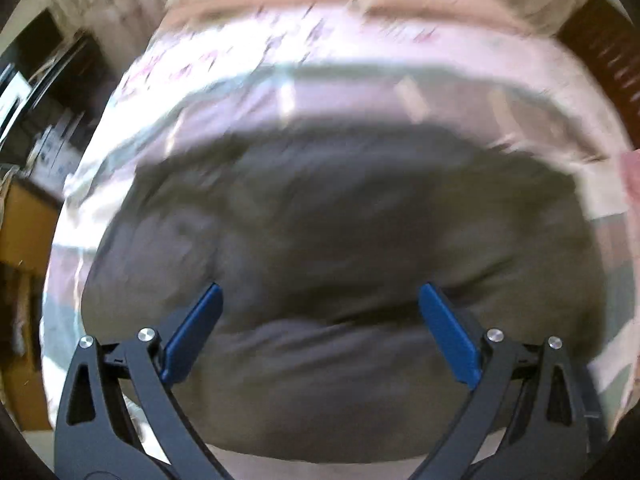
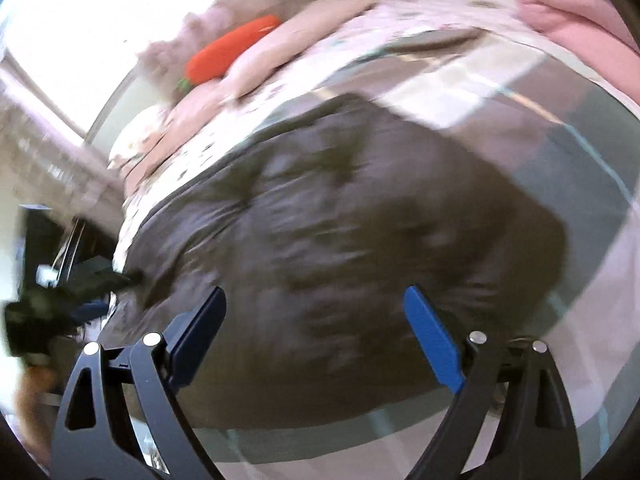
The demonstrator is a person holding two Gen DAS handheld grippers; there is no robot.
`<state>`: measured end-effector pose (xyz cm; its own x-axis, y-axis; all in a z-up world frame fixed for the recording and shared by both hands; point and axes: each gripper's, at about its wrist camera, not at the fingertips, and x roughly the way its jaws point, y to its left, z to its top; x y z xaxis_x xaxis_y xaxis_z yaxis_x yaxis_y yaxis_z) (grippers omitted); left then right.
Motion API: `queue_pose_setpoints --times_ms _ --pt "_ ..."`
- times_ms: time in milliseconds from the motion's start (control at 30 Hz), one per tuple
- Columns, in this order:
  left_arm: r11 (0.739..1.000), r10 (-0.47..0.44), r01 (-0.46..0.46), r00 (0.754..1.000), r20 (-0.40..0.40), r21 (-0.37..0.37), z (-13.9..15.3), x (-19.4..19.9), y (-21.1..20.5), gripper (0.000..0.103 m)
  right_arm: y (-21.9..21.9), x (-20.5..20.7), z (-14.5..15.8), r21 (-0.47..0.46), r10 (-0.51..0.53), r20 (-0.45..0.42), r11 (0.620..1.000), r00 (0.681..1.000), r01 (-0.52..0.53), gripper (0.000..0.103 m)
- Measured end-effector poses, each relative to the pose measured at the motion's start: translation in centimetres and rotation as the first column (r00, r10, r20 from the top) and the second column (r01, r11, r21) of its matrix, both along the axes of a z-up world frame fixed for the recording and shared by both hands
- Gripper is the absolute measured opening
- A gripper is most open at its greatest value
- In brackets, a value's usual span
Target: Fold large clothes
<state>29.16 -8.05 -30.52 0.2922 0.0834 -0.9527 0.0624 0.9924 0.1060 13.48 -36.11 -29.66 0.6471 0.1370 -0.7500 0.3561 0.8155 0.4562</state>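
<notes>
Handling call on the dark garment (image 1: 340,248): looks soft and puffy, likely padded, so expect it to be light but bulky, springing back after each fold and slumping if lifted from the middle. Best grab is an outer edge or corner, pinching a thick bite of fabric; the smooth-looking shell may slip in a shallow pinch. Both views are motion-blurred, so seams, sleeves and collar can't be made out.

Appearance: dark grey-brown, rumpled, rounded mound with broad creases; roughly bunched, not flat. No clean fold line visible, so I'd judge the folding as early or mid-way.

Location: it lies on the bed (image 1: 280,92), on a pale pink cover with lighter stripes. Past it are a flower-print sheet (image 1: 224,52), pink pillows (image 2: 568,4) and an orange carrot toy (image 2: 232,48).

Left gripper (image 1: 320,296): jaws spread wide, empty, hovering over the near part of the garment; can't tell if it touches fabric.
Right gripper (image 2: 316,296): jaws also spread wide, holding nothing, above the garment's near side. The left gripper shows at the left edge of the right view, at the garment's edge.
</notes>
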Motion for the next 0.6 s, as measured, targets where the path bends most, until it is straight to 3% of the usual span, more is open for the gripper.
queue_pose_setpoints --times_ms 33,67,167,233,300,467,600 --pt "0.999 -0.008 0.011 0.997 -0.081 0.04 -2.6 0.3 0.7 0.101 1.2 0.5 0.0 -0.002 0.023 -0.009 1.0 1.0 -0.023 0.091" --pt "0.999 -0.016 0.02 0.992 -0.124 0.028 -4.3 0.5 1.0 0.101 2.3 0.8 0.0 -0.007 0.037 -0.022 0.999 0.999 -0.037 0.091" --pt "1.0 -0.01 0.005 0.986 -0.169 -0.029 -6.2 1.5 1.6 0.101 4.6 1.0 0.1 0.001 0.063 -0.035 0.998 0.997 -0.063 0.091" --pt "0.999 -0.019 0.011 0.987 -0.161 -0.048 -5.1 1.5 1.8 0.101 6.6 1.4 0.1 -0.001 0.081 -0.056 0.997 0.995 -0.081 0.091" --pt "0.994 -0.026 0.016 0.995 -0.099 -0.104 -2.3 0.4 3.4 0.101 8.3 1.9 0.6 -0.004 0.111 -0.051 0.994 0.993 -0.111 0.091" --pt "0.985 0.119 -0.118 0.993 0.004 -0.128 2.5 -3.6 12.7 0.101 13.4 4.4 3.0 -0.082 0.223 -0.021 0.971 0.975 -0.224 0.091" --pt "0.965 0.232 -0.233 0.973 -0.02 -0.124 1.8 -6.3 20.8 0.101 17.2 7.6 3.5 -0.054 0.301 -0.024 0.952 0.953 -0.302 0.091"
